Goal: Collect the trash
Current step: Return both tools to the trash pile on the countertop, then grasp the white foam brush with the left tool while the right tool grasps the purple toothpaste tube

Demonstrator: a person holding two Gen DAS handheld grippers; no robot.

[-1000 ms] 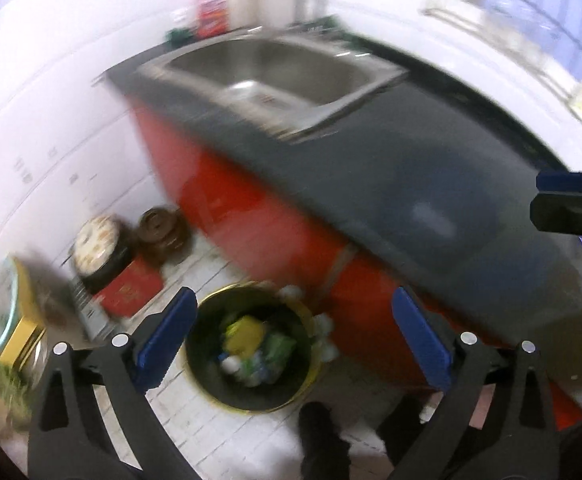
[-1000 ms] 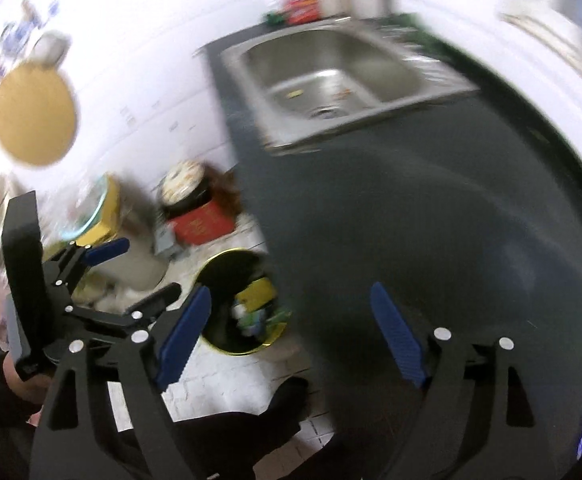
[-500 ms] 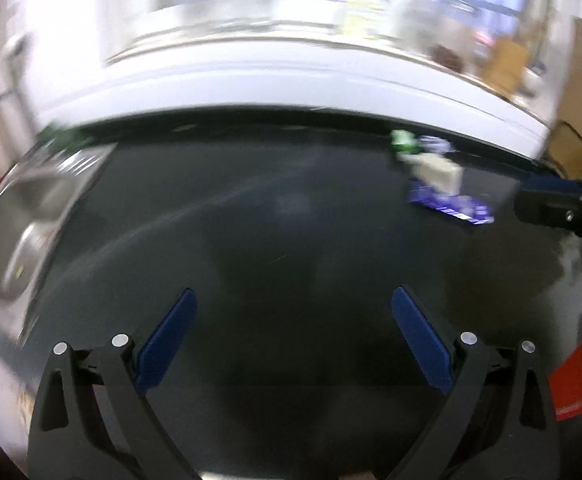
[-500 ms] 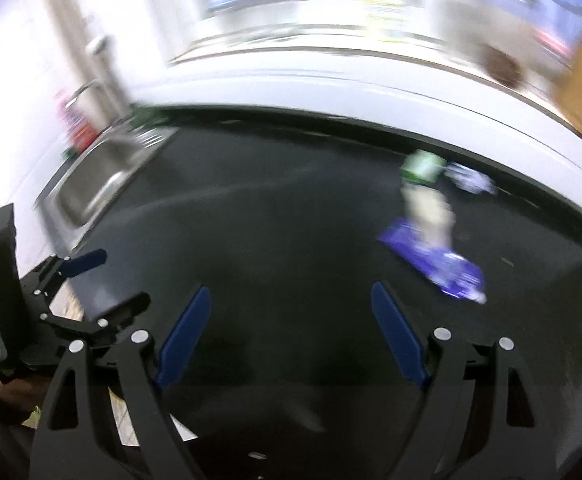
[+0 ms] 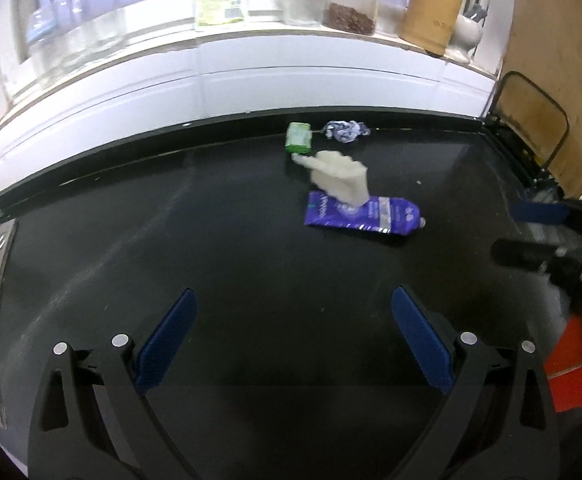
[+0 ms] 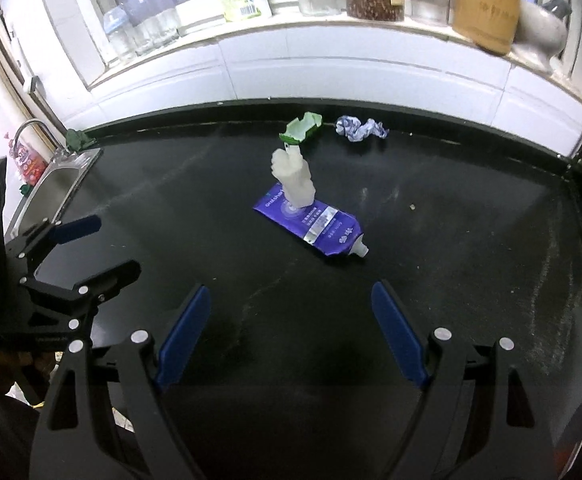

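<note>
Trash lies on the black counter [image 5: 211, 248]: a flattened purple tube [image 5: 361, 218] [image 6: 311, 220], a whitish crumpled lump [image 5: 341, 176] [image 6: 293, 178] on its end, a green carton [image 5: 299, 138] [image 6: 303, 128] and a blue-white wrapper [image 5: 343, 130] [image 6: 363, 128] near the back wall. My left gripper [image 5: 293, 336] is open and empty, short of the tube. My right gripper [image 6: 291, 328] is open and empty, also short of it. Each gripper shows at the edge of the other's view.
A steel sink [image 6: 57, 188] lies at the counter's left end with a tap [image 6: 37, 128]. Jars, bottles and a wooden utensil holder [image 5: 429, 20] stand on the window sill. A wooden board [image 5: 559, 80] in a wire rack stands at the right end.
Both grippers swung from the sink and the floor bin to the right along the counter. The trash pieces have come into view ahead. Both jaws stay open.
</note>
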